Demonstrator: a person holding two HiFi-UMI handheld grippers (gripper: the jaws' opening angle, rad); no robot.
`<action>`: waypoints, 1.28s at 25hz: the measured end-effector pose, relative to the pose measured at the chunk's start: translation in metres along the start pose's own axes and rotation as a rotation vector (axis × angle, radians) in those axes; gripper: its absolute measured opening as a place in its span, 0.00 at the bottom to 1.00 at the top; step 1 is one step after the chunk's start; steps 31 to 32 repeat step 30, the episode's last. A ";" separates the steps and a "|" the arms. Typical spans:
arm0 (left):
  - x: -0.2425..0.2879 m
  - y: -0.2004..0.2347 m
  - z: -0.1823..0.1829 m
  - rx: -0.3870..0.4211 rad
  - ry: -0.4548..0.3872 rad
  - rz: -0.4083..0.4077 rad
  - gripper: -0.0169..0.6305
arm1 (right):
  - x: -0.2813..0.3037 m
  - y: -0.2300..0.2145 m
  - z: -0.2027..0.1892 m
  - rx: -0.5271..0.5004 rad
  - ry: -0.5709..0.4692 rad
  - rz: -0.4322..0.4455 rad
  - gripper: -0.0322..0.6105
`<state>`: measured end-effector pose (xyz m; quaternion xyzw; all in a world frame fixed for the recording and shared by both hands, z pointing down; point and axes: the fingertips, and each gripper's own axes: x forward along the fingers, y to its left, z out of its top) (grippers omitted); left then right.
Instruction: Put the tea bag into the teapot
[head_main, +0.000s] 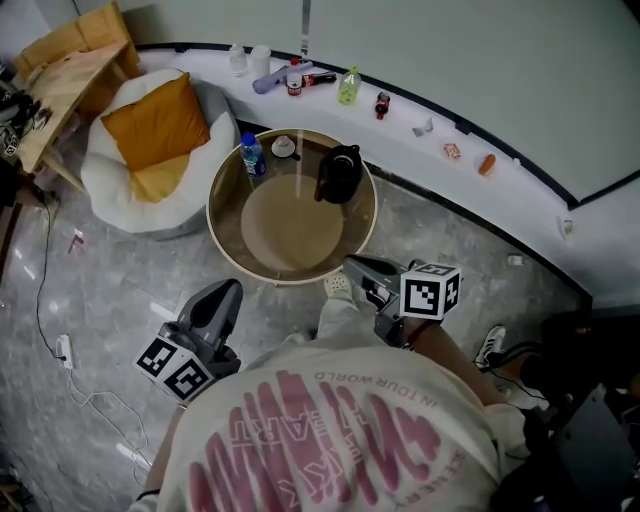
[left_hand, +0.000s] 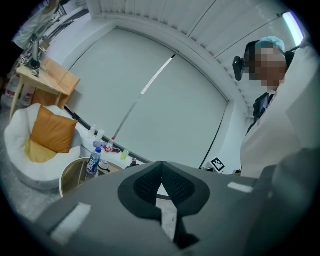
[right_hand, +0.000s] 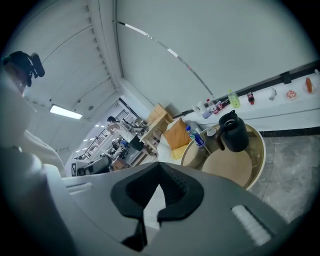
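The left gripper and right gripper hang at 6 o'clock, jaws closed and empty, apparently out of reach of the teapot at the tabletop's 1 o'clock.

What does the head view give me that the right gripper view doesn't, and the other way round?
Head view only: the left gripper, low beside the person, and a cable on the floor.

Right gripper view only: the right gripper with its jaws shut on nothing, and a lit workroom far behind.

Both: the teapot on the round table, the bottle and the orange cushion. I can't make out a tea bag in either.
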<state>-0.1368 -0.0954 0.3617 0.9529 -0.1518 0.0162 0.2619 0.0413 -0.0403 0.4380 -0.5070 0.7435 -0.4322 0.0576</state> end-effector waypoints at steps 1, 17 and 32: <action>0.001 0.000 -0.001 -0.007 0.002 -0.004 0.05 | -0.001 0.001 0.002 0.003 -0.009 0.002 0.06; 0.018 -0.017 -0.002 0.007 0.003 -0.084 0.05 | -0.014 0.012 0.009 -0.073 -0.021 0.003 0.06; 0.005 -0.008 -0.003 0.003 0.012 -0.074 0.05 | -0.005 0.014 0.010 -0.049 -0.029 0.001 0.06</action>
